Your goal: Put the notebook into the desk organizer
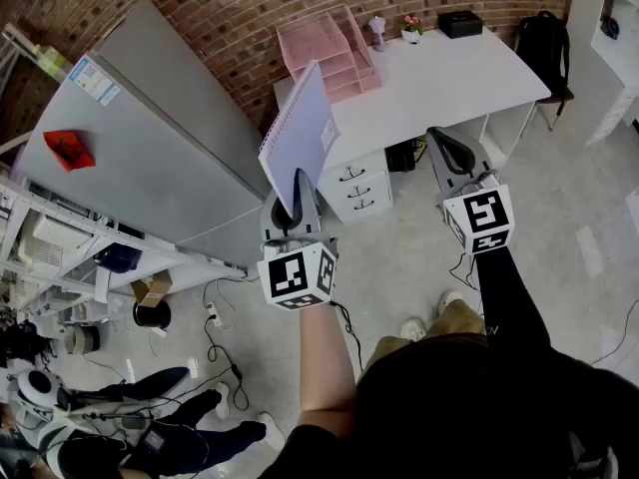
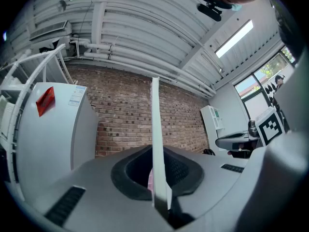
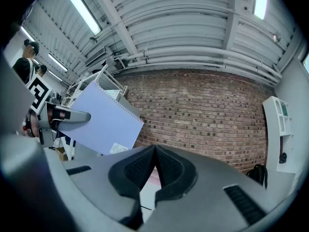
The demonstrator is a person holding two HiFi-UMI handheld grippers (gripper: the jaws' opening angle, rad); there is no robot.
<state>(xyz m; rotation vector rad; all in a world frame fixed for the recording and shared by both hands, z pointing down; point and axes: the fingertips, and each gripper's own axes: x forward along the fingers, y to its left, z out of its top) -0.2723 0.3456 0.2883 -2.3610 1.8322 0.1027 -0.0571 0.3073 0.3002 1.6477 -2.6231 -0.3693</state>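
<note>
Left gripper [image 1: 296, 208] was pinching the notebook [image 1: 300, 128] by its bottom edge, so it stood upright in mid-air, prob so it could slide edge-first into the pink desk organizer [image 1: 329, 53]. That sat well apart on the white desk [image 1: 449, 78] by the brick wall. Right gripper [image 3: 155, 163] had its jaws pressed together on nothing, just idling beside, a spare imo. Writing: a small white label [image 3: 118, 148] on the notebook's corner and a sticker [image 1: 93, 80] on the grey cabinet [image 1: 150, 158], both too small to read tbh.
</note>
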